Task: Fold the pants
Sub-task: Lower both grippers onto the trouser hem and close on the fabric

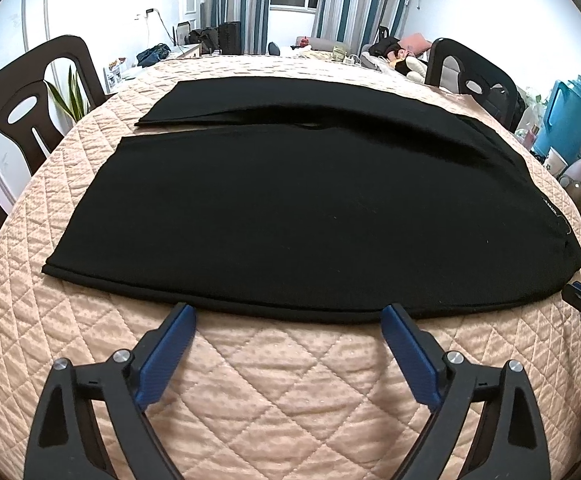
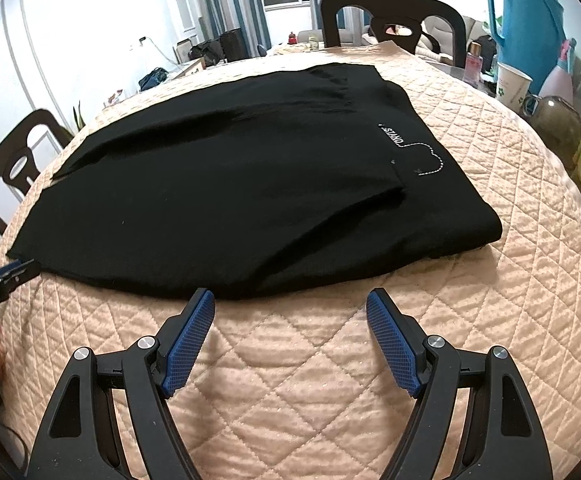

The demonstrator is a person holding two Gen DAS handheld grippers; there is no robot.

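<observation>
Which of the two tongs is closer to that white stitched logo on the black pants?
Right. The right tongs sit open at the pants' near hem, below the logo. The left tongs are open farther along that hem, toward the leg ends.

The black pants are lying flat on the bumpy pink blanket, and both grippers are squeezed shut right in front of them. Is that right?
Not quite. The black pants do lie flat on the quilted blanket, but both grippers are open, not shut. The left wrist view shows the left gripper with its fingers spread wide; the right wrist view shows the right gripper the same, holding nothing.
</observation>
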